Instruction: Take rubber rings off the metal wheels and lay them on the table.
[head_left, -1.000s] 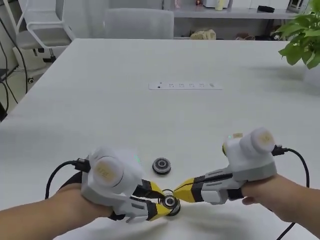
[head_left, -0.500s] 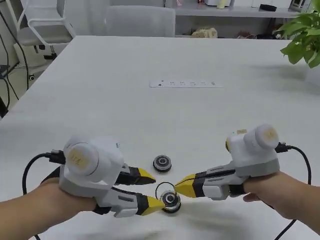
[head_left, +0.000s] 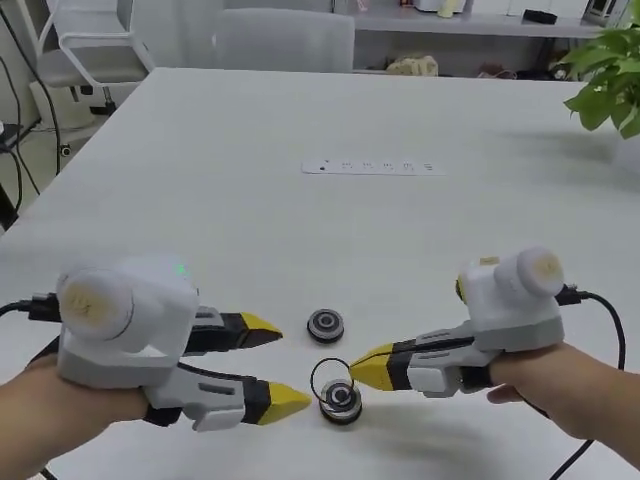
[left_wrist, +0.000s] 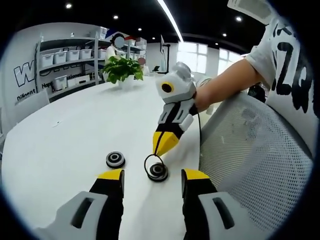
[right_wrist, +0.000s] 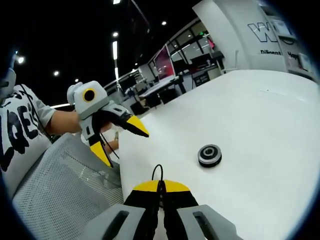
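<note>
My right gripper has its fingers pinched shut on the rubber ring, looped just above the near wheel. The left gripper gapes wide, empty, left of that wheel. I should lift clear, then lay the ring on the desk right of it.

My left gripper sat at the lower left of the head view, its fingers spread wide and pointing right. My right gripper, at the lower right, pointed left, its fingers pressed together on the rubber ring. My hands gripped both from the bottom corners.
</note>
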